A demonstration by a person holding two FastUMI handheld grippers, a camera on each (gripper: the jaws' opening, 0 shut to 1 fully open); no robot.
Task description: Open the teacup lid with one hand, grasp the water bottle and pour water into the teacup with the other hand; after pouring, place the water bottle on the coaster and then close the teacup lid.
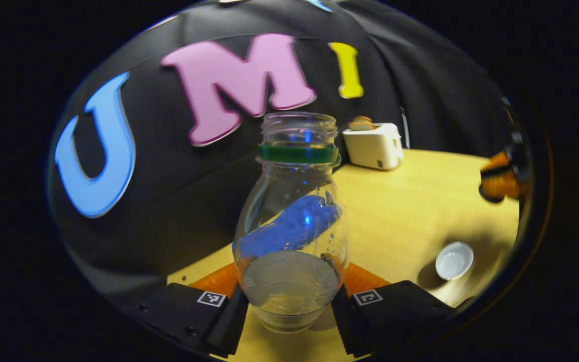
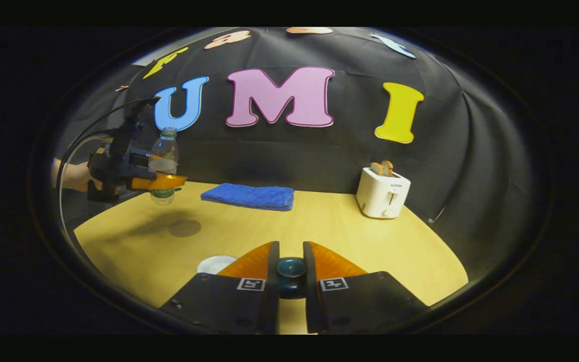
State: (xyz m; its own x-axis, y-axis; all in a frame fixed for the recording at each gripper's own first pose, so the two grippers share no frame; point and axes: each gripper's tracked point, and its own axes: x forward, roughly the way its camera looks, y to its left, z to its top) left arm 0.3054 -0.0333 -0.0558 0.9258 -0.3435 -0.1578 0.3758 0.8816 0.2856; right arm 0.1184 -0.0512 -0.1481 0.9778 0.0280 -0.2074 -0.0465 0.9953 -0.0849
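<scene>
Our left gripper (image 1: 289, 301) clamps the uncapped water bottle (image 1: 292, 221) above the table's (image 2: 345, 236) left edge, coaster (image 2: 184, 228) below. The teacup (image 2: 215, 263) sits near the front edge; pour slowly there. Our right gripper (image 2: 291, 276) pinches the lid (image 2: 291, 275).

- Wide bare stretch of table (image 2: 380, 251) across the middle and right, open for passing.
- Blue towel (image 2: 248, 196) lying flat near the back wall, low.
- Toaster (image 2: 383, 192) upright at back right, blocking that corner.
- Open cup (image 2: 215, 263) sitting front left, just beside the coaster (image 2: 184, 228).
- Bottle (image 2: 163, 166) held up over the left edge.
</scene>
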